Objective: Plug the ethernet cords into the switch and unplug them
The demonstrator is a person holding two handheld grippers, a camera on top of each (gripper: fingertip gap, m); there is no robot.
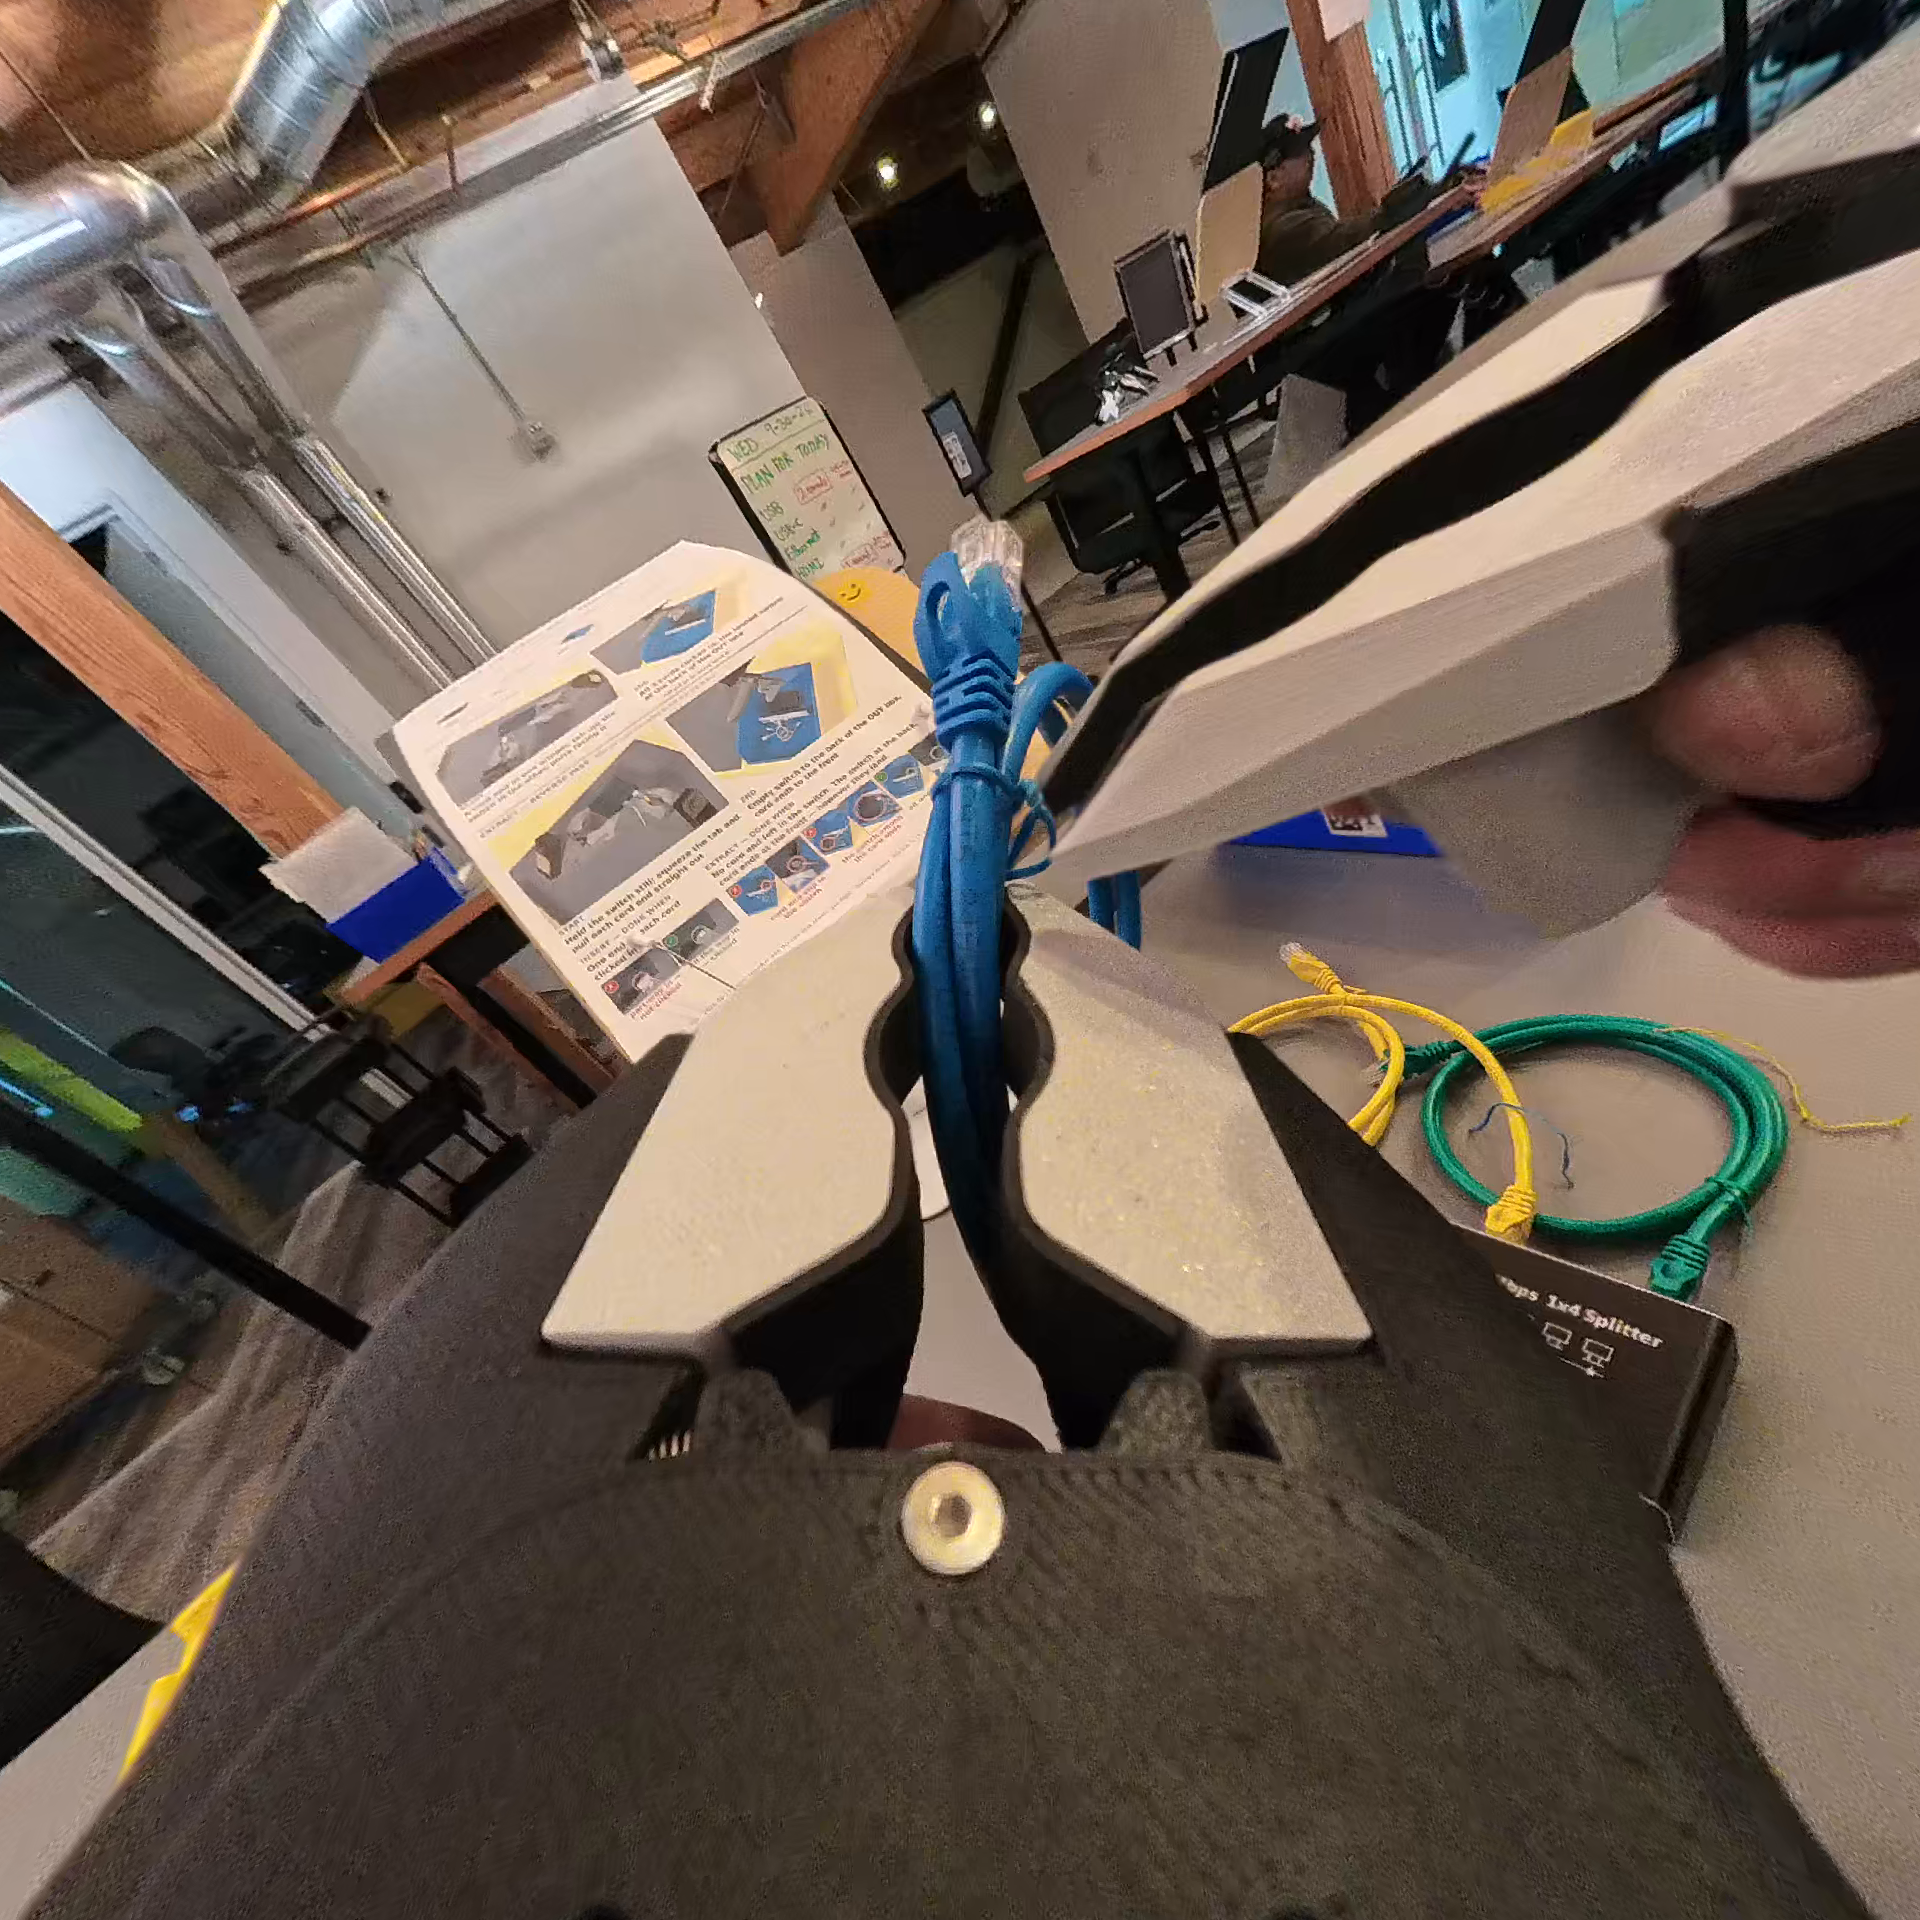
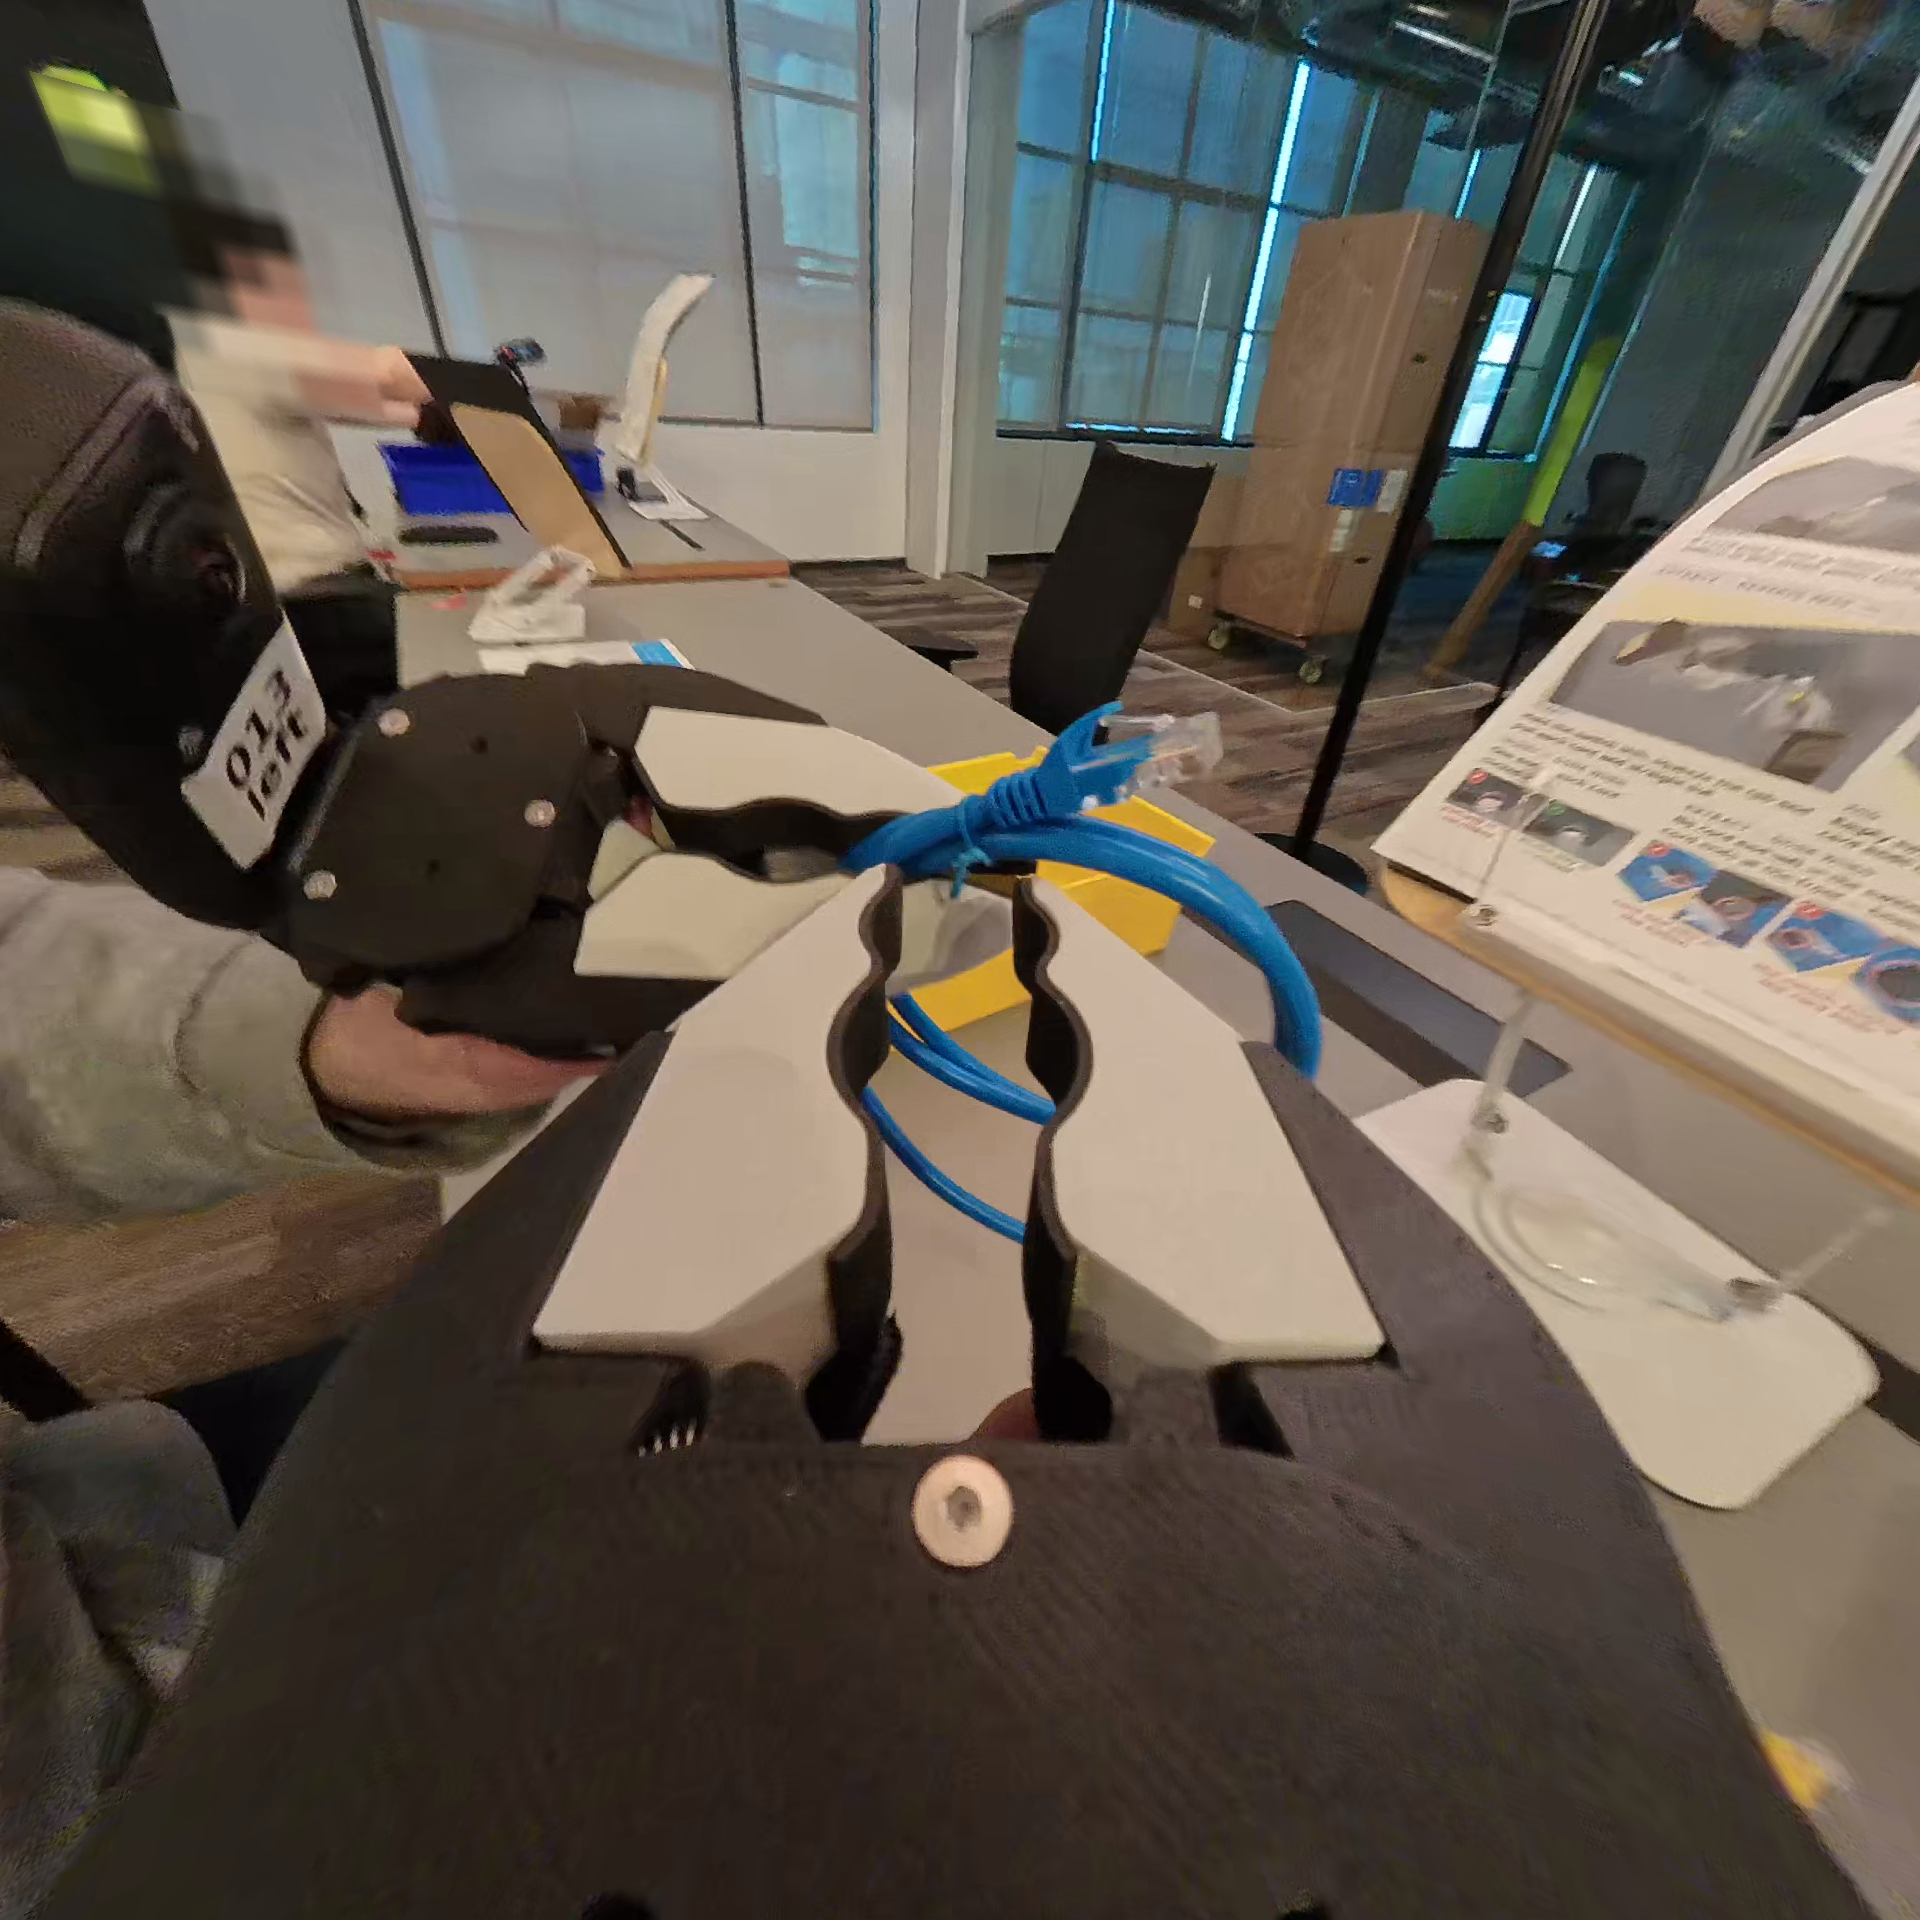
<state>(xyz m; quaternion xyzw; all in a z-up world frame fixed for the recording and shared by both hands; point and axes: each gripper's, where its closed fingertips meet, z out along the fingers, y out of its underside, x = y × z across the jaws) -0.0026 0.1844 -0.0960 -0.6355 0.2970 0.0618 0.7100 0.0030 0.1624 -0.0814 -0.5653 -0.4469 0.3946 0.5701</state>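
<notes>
**Left tongs clamp the blue cord bundle; right tongs stand apart at its tie**

The left tongs (image 1: 961,935) are closed on a bundled blue ethernet cord (image 1: 961,831), its strands pinched between the 2 wavy black pads. The bundle rises past the fingertips, bound by a thin blue tie (image 1: 1003,781), and ends in a clear plug (image 1: 987,545) pointing away from the tongs. In the right wrist view the same tongs (image 2: 831,847) come in from the left, held by a hand (image 2: 416,1060) in a grey sleeve, with the cord (image 2: 1091,842) sticking out of their tips and looping down behind.

The right tongs (image 2: 951,894) hold nothing: their jaws stand a narrow gap apart, tips just beside the tied part of the bundle. I cannot tell whether they touch it. In the left wrist view they (image 1: 1049,821) reach in from the right, tips at the tie.

To the right of the left tongs, on the grey table (image 1: 1818,1558), lie a coiled yellow cord (image 1: 1382,1029) and a coiled green cord (image 1: 1621,1132), and nearer still a black switch box (image 1: 1621,1371). Beyond the tongs stands an instruction sheet (image 1: 675,779) on a clear stand (image 2: 1496,1091). A yellow bin (image 2: 1112,894) sits behind the cord.
</notes>
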